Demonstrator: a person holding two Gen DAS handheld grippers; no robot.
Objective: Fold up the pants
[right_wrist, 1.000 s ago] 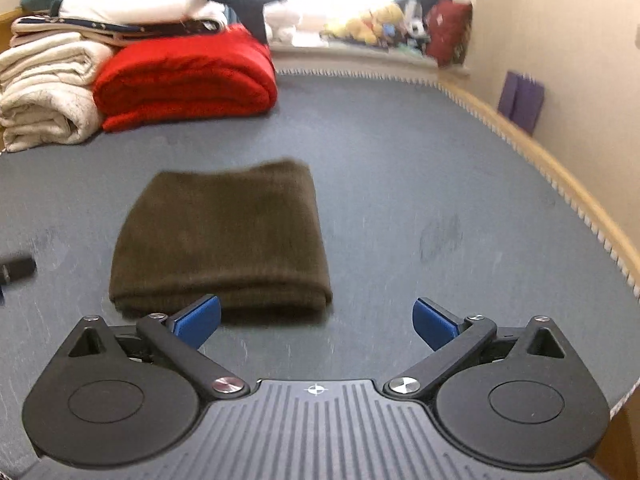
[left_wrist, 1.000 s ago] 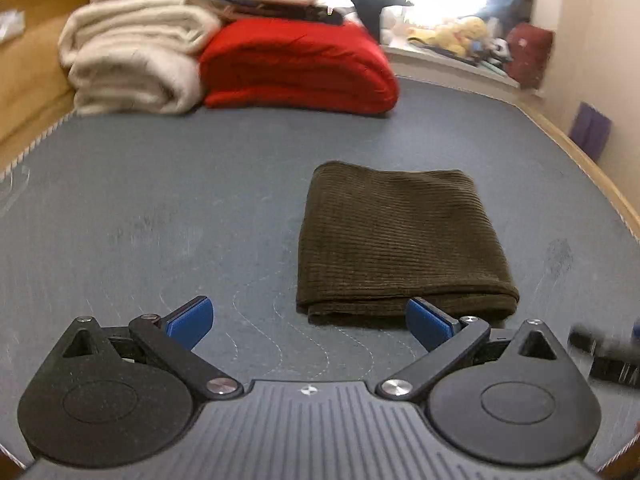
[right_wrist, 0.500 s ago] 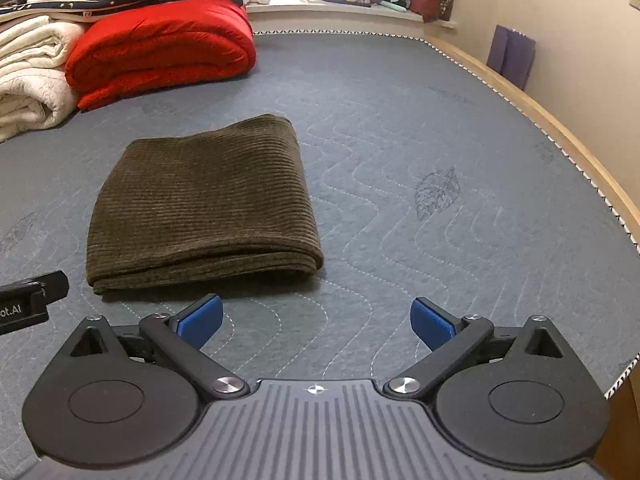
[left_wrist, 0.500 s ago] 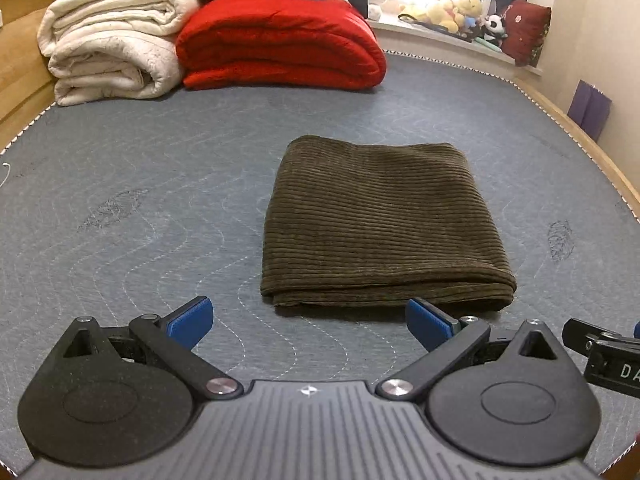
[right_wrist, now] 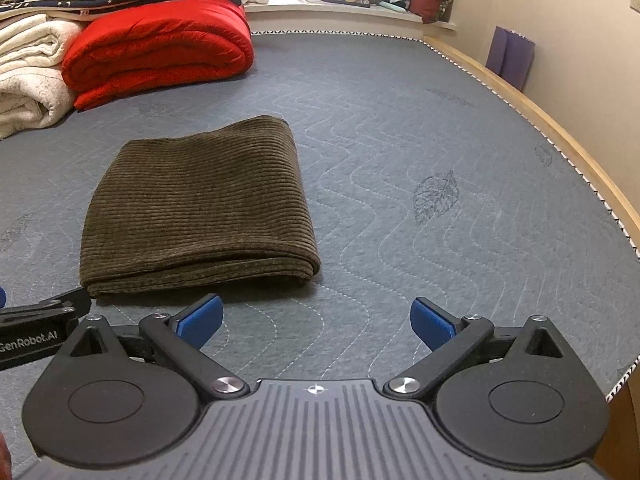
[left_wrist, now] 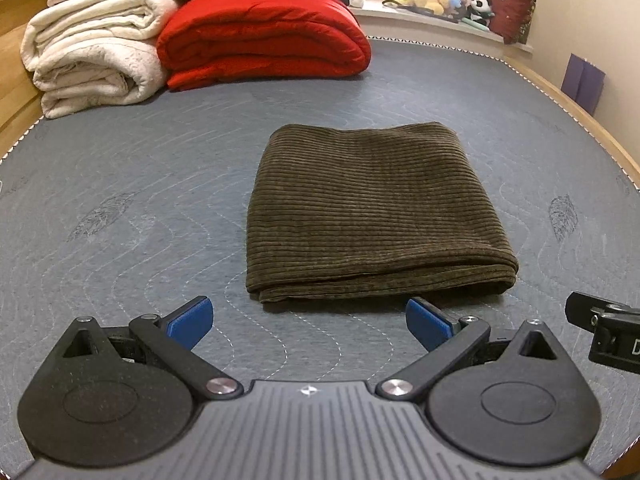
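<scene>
Your grey quilted mattress spreads under everything, with a red duvet and a cream blanket stacked at its far end. The brown corduroy pants lie folded flat mid-mattress, just ahead of your tools. Your left gripper and right gripper both hover spread wide, holding nothing.
</scene>
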